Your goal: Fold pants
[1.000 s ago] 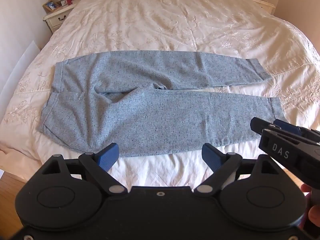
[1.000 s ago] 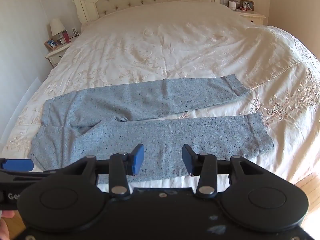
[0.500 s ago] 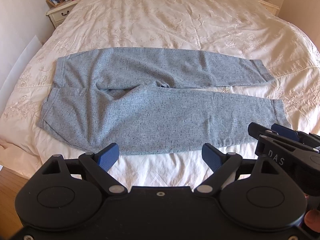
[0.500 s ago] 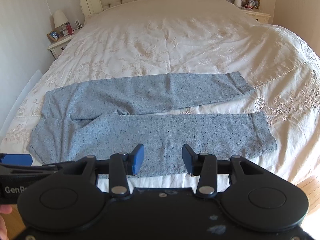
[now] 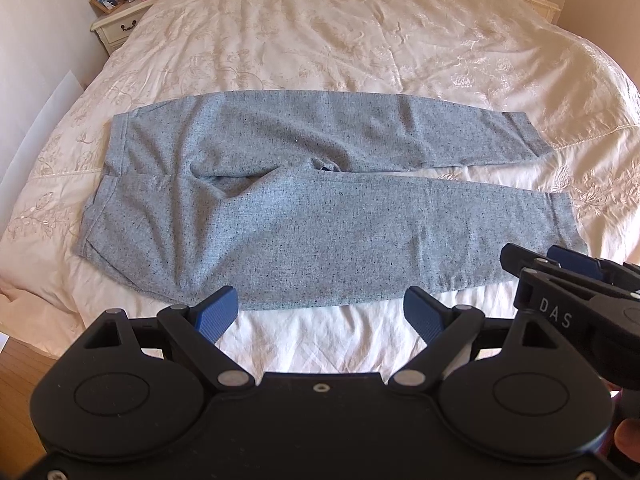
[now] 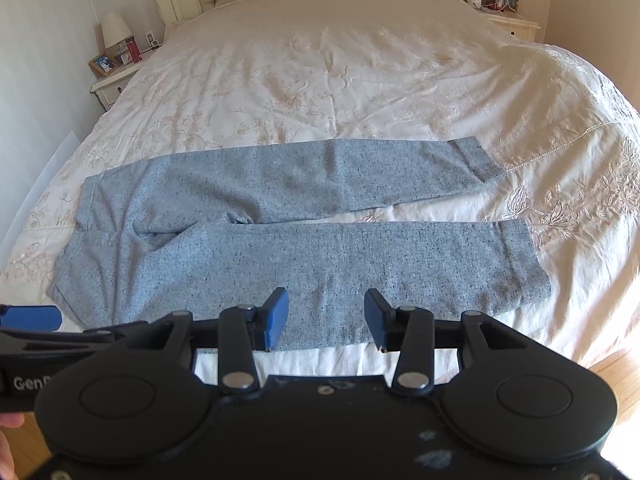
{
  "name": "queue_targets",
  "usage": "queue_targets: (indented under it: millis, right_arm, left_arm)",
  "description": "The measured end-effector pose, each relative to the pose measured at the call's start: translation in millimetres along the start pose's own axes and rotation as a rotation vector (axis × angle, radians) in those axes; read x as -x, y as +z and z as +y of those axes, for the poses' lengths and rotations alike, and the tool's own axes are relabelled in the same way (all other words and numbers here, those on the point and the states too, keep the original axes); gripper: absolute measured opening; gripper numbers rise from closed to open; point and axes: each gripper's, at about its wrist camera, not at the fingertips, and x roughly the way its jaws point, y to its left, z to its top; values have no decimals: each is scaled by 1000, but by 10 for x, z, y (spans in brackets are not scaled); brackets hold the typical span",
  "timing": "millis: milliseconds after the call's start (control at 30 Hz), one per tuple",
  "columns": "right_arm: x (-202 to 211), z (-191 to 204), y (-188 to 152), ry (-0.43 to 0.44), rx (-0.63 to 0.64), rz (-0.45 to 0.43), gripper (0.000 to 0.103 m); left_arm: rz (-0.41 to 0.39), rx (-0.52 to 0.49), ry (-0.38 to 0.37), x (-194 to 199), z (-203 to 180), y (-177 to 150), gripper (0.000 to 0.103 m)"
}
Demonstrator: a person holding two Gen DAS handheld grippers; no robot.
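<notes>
The grey sweatpants [image 5: 320,208] lie spread flat across the foot end of the bed [image 5: 360,32], waistband toward the nightstand [image 5: 118,26] side, both legs running away from it and split apart in a narrow V. Nothing folded yet, so this looks like the approach for the first fold.

The left tool [image 5: 320,314] hangs just off the near leg's lower edge, pads spread wide, nothing between them. The right tool [image 6: 326,316] sits above that same near leg, farther from the nightstand, jaws parted and empty too (each tool pokes into the edge of the other's view, so they are side by side).

How to play it well from here, as a judgement: the neat first move is leg onto leg. That calls for one tool low at the waistband corner on the nightstand side and the other out at the near cuff [image 6: 524,260], each pinching the full thickness of the fabric at the edge. Lift both together, carry the near leg over to the far leg [image 5: 400,132], and line up cuff on cuff.

Watch the rumple at the crotch [image 5: 240,178]; soft knit like this will drag and bunch if one end is lifted ahead of the other.
</notes>
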Motion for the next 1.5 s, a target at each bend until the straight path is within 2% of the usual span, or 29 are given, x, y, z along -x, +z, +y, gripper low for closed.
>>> queue_targets:
  millis: [867, 1100, 1300, 1400, 1500]
  right_arm:
    - [-79, 37, 29, -11, 16, 34, 45]
    - [-190, 110, 42, -24, 26, 67, 45]
    - [-327, 239, 85, -51, 32, 83, 45]
    - [-416, 340, 108, -59, 54, 62, 45]
    - [-503, 435, 149, -104, 65, 31, 44]
  left_arm:
    - [32, 6, 4, -103, 26, 6, 90]
    - [3, 34, -5, -113, 142, 13, 90]
    - [-32, 4, 13, -156, 250, 145, 90]
    - [-1, -27, 8, -299, 307, 234, 90]
    - [15, -46, 6, -437, 376, 321, 86]
